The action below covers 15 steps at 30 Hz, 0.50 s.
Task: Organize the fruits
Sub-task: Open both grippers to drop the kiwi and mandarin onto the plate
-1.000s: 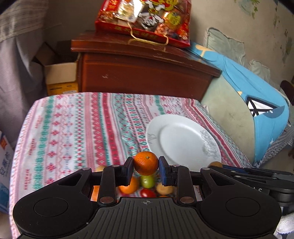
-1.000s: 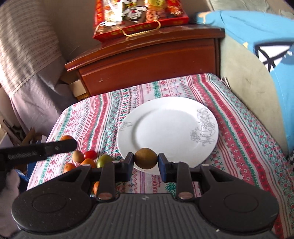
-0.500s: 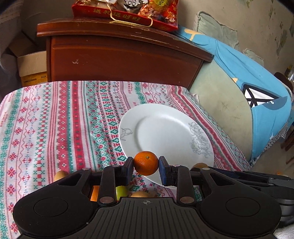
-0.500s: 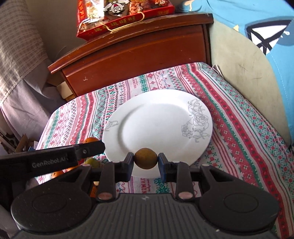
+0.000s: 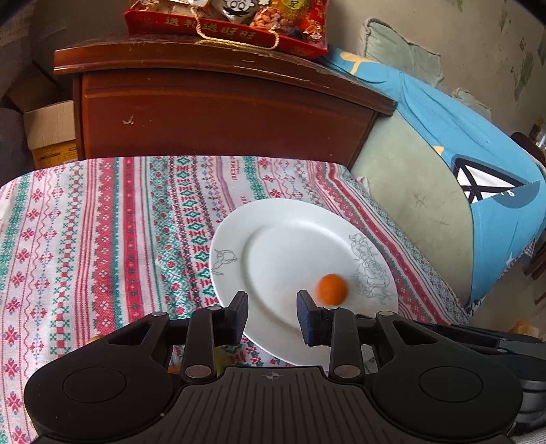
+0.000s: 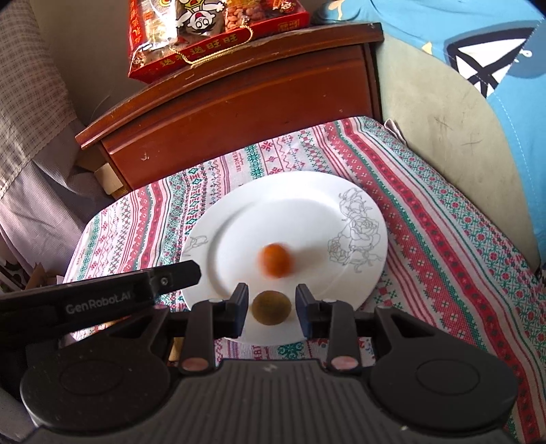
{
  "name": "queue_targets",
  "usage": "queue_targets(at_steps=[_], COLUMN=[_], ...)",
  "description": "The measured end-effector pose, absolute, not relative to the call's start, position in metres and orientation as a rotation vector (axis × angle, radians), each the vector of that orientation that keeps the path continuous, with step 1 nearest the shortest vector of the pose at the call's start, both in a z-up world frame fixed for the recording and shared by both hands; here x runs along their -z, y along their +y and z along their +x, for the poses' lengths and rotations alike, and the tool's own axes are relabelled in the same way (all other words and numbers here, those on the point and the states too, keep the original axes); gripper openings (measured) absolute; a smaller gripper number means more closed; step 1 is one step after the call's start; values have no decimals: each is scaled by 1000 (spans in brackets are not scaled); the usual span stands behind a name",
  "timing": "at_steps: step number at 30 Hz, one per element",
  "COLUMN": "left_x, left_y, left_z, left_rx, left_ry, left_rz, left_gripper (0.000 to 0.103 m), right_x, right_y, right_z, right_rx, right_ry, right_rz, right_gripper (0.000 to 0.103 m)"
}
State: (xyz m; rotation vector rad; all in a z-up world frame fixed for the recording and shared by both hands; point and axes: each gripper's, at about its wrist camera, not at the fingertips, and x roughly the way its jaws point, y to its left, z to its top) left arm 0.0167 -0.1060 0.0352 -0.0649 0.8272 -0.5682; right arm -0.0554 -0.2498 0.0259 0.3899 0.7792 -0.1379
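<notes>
A white plate (image 5: 273,225) with a grey rose drawing lies on the striped cloth; it also shows in the right wrist view (image 6: 307,191). A small orange (image 5: 331,289) lies blurred on the plate, to the right of my open, empty left gripper (image 5: 272,316). In the right wrist view the orange (image 6: 275,260) sits mid-plate. My right gripper (image 6: 271,309) is open at the plate's near rim. A brown-green round fruit (image 6: 271,307) lies between its jaws, free of both pads. The left gripper's finger (image 6: 160,279) reaches in from the left.
The patterned tablecloth (image 5: 85,239) covers the table. A dark wooden cabinet (image 5: 218,112) stands behind it, with a red snack gift bag (image 5: 232,17) on top. A blue and green cushion (image 5: 460,191) is at the right. A cardboard box (image 5: 51,133) sits far left.
Both grippers moved forward over the plate and opened. The orange left my left gripper and is moving on the plate. The brown-green fruit left the right gripper's grip.
</notes>
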Motion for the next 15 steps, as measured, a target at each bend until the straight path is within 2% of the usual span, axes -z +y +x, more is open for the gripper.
queue_targets(at_steps=[3, 8, 15], left_x=[-38, -45, -61], left_y=[-101, -91, -69], left_z=[19, 20, 6], left_rx=[545, 535, 521], left_ry=[839, 843, 808], left_rz=[-75, -101, -120], left_gripper=[31, 31, 32], right_x=[-29, -34, -36], right_y=[-248, -244, -237], right_z=[-57, -61, -69], right_rx=[133, 114, 79], right_ry=[775, 753, 749], right_rz=[383, 350, 318], right_gripper=[38, 41, 42])
